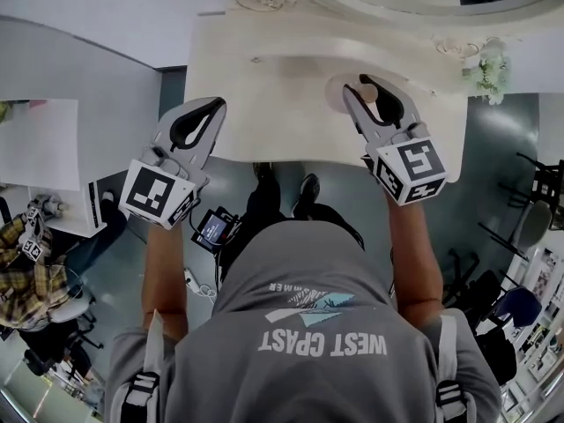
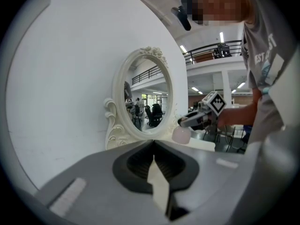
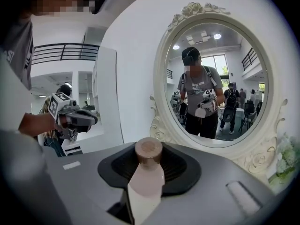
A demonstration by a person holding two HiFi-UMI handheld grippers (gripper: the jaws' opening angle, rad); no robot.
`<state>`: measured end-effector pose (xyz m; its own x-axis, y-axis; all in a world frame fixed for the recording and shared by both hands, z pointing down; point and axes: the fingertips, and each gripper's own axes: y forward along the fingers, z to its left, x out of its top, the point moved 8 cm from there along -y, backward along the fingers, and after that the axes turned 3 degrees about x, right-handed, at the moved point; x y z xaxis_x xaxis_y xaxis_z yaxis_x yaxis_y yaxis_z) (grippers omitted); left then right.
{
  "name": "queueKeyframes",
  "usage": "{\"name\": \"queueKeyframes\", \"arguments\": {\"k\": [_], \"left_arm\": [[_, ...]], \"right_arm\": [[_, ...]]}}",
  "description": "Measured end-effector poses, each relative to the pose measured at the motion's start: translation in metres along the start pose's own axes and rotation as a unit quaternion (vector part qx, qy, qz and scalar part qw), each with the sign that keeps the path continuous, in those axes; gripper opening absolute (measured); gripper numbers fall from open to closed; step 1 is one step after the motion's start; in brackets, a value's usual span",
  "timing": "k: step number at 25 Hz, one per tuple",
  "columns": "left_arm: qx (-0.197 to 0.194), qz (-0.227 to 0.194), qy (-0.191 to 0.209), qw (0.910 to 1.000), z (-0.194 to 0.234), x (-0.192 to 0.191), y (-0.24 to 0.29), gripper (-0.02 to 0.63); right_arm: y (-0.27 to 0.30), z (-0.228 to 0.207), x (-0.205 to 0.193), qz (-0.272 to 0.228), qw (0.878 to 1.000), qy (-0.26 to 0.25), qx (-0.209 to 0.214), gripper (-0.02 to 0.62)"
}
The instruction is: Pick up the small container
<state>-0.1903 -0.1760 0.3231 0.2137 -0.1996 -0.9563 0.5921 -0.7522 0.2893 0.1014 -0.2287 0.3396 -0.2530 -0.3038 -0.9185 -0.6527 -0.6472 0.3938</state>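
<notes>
The small container [image 3: 147, 172] has a pale pink body and a round brown cap. My right gripper [image 3: 149, 146] is shut on it just under the cap, and the body hangs below the jaws. In the head view, the right gripper [image 1: 363, 85] holds the container [image 1: 337, 93] above the cream dressing table [image 1: 264, 104]. The left gripper view shows the container [image 2: 181, 135] in the air at that gripper's tip. My left gripper [image 1: 214, 106] hovers over the table's left front edge, its tips together with nothing between them.
An oval mirror [image 3: 220, 78] in an ornate cream frame stands at the back of the table and reflects the person. Pale flowers [image 1: 486, 69] sit at the table's right end. A white wall [image 1: 88, 86] lies to the left.
</notes>
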Motion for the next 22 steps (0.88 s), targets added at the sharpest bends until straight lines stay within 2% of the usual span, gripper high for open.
{"name": "queueKeyframes", "arguments": {"k": [9,22], "left_arm": [[0.007,-0.005,0.006,0.9999,-0.018,0.019,-0.014,0.003],[0.007,-0.011,0.026,0.9996,-0.037,0.049,-0.021,0.003]], "right_arm": [[-0.041,0.003,0.027,-0.019,1.000,-0.006,0.000,0.132],[-0.099,0.006,0.046,-0.041,0.999,-0.014,-0.024,0.132]]}}
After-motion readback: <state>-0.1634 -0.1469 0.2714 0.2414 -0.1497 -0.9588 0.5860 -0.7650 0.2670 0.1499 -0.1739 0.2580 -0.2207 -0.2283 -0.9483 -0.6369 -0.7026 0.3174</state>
